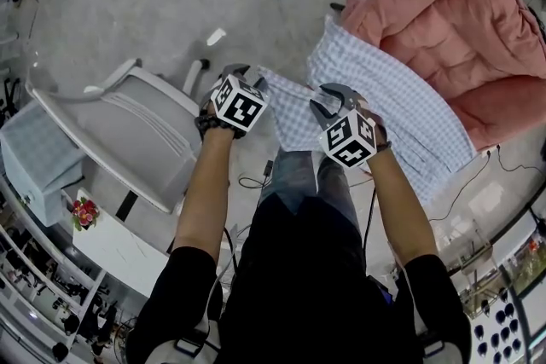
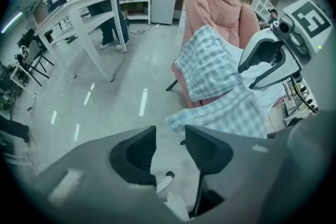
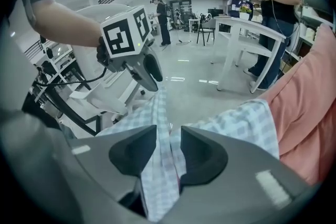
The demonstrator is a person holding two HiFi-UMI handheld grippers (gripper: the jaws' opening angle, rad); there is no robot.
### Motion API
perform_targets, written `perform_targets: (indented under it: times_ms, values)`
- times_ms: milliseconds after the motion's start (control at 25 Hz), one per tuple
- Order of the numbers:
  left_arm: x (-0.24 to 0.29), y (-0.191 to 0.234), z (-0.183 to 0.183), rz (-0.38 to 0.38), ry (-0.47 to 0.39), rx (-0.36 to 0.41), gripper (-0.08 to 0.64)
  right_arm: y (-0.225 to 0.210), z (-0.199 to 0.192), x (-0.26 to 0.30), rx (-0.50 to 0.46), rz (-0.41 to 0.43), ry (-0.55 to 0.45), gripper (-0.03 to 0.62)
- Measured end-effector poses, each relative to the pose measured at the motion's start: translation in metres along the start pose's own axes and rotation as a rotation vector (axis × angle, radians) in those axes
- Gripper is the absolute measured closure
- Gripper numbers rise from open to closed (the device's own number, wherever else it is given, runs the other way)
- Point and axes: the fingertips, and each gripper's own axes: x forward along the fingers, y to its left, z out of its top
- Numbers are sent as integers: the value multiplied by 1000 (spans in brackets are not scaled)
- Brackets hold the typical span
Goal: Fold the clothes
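Head view: left gripper [image 1: 245, 76], right gripper [image 1: 328, 101], one checked garment [image 1: 384, 89].

No lettering or number can be read; the gripper cubes [image 1: 240, 104] carry only square markers.

shirt [image 1: 384, 89]: thin checked cloth, matt | pink cushion [image 1: 461, 21]: quilted cloth, matt | floor [image 2: 121, 92]: smooth, glossy

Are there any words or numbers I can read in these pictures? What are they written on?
No words or numbers can be read anywhere.
Left cube: a black-and-white square pattern only, no letters.
Right cube: the same kind of pattern, no letters.
Shelves: anything printed there is too small to read.
Checked cloth: only checks, no label showing.
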Motion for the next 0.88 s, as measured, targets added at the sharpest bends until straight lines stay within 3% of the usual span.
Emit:
perform_targets:
  times_ms: [200, 480, 720, 880]
  values:
    - [-9, 8, 1, 36, 8, 8, 367, -6, 1, -9, 14, -27, -23, 446]
    - [-19, -6, 36, -20, -89, 77, 374, -26, -7, -27, 40, -81, -23, 446]
    - [-23, -26, 73, -85, -141, 186, 380, -48, -9, -42, 70, -133, -24, 448]
    - [-32, -47, 101, -135, -174, 326, 380, -65, -12, -61, 77, -177, -28, 448]
